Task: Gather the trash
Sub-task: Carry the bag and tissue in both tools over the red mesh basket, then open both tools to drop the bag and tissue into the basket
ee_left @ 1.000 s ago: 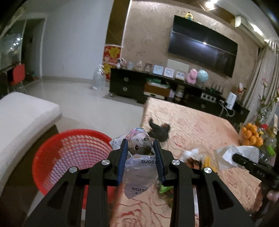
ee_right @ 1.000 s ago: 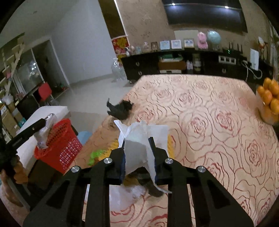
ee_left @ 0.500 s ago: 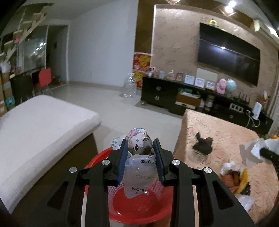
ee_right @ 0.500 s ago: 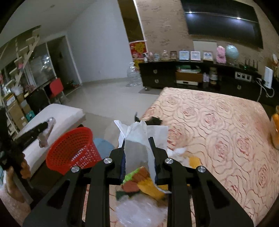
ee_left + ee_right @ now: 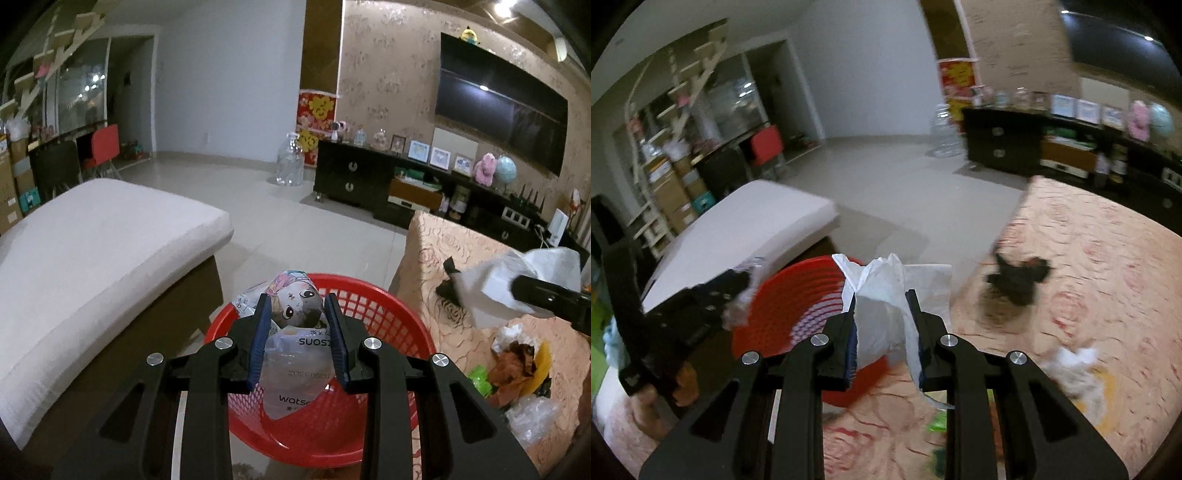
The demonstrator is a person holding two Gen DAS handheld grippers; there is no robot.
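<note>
Change since a second ago: both grippers have swung away from the rose-patterned peach tablecloth (image 5: pixel 443 254) toward the round red plastic mesh basket (image 5: pixel 391 310); in the left wrist view the basket was off to the lower left, and now it sits straight under the fingers.
Left gripper (image 5: pixel 298 306): jaws clamped on a crumpled clear plastic wrapper with a cartoon face and Watsons print (image 5: pixel 295 350), held directly above the basket's open mouth; the wrapper's lower end hangs inside the rim.
Right gripper (image 5: pixel 882 299): jaws clamped on a crumpled white plastic bag (image 5: pixel 882 291), held over the table's near edge, with the basket just behind and left of it.
Basket: on the floor between the table's corner and a white cushioned bench (image 5: pixel 92 240), close to both.
Basket contents: red bottom visible; beyond that I cannot tell.
Trash left on table: a black crumpled scrap (image 5: pixel 1019 277) near the table's far-left corner; a white crumpled tissue (image 5: pixel 1075 365) with yellow, brown and green wrappers (image 5: pixel 517 369) nearer the front edge.
Person: a hand (image 5: pixel 661 384) grips the left gripper's handle at the lower left of the right wrist view.
Picture quality: right wrist view is blurred.
</note>
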